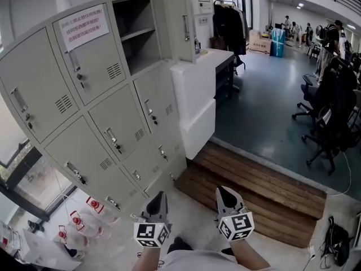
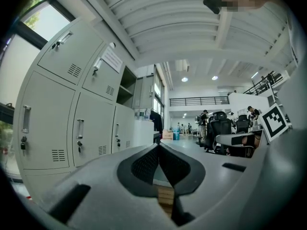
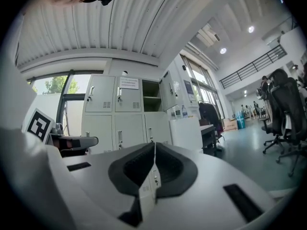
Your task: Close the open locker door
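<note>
- The fingers (image 2: 143, 163) of the left gripper (image 2: 158, 148) meet tip to tip and hold nothing. Only floor shows through the gap lower down between them.
- The right gripper (image 3: 154, 150) is likewise closed and empty, with its dark pads pressed together along one thin seam.
- In the head view both tools sit at 6 o'clock. The left gripper (image 1: 158, 202) and right gripper (image 1: 227, 197) lie side by side and point level toward the locker bank (image 1: 84, 117).
- The open locker door (image 1: 181, 22) stands near 12 o'clock in the head view, in the bank's top row. It is swung out on the right side of its compartment (image 1: 135, 35), whose shelf is exposed.
- Every other door in the bank looks flush. The neighbour at 11 o'clock carries a paper notice (image 1: 84, 27).
- The grippers are well apart from the door, so closing it has not begun.
- The closed jaws probably suit the job, since a swung door needs a push on its face rather than a pinch.
- A white cabinet (image 1: 200, 89) stands just beside the bank below the door. The reach likely has to go high and to the cabinet's left.
- The right gripper view shows the door (image 3: 169, 89) at about 12 o'clock above its jaws.
</note>
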`<state>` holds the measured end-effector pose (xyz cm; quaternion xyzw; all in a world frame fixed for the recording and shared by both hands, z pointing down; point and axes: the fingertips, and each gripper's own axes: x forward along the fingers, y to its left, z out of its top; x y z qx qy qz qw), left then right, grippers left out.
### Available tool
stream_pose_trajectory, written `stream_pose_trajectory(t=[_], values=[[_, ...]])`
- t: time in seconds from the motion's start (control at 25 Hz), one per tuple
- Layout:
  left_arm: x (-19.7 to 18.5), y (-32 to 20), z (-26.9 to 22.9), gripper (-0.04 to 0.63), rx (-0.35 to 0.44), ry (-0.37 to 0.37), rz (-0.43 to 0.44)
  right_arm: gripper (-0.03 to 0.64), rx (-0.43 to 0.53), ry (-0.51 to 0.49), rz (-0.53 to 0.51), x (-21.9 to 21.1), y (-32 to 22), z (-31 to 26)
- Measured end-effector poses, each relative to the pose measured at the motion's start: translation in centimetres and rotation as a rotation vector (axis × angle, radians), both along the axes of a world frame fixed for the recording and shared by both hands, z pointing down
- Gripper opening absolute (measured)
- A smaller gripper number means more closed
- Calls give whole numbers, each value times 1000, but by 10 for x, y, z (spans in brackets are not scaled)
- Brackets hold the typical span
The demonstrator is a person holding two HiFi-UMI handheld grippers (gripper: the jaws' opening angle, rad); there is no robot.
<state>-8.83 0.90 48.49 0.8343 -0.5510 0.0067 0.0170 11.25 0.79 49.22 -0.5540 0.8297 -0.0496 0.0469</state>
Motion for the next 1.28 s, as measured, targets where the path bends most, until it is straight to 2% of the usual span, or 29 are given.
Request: stream_pose_trajectory(t=[0.28,0.52,0.68,0.84,1.08,1.28], values=[[0,-79,9,9,18,12,27,15,3,4,21,0,-68,9],[-9,-197,15,9,-10,23,101,15,-8,32,64,-18,-172,12],[-20,-279,-1,9,26,34,150,15,7,33,121,-30,-250,-3],[-27,-344,-16,9,66,7,200,15,24,9,139,-47,-316,-14],[-29,-396,-16,9,53,21,208,15,33,8,148,-47,-371,-20],[-25,-424,-15,9,42,22,166,15,32,-9,106,-40,-403,-25]])
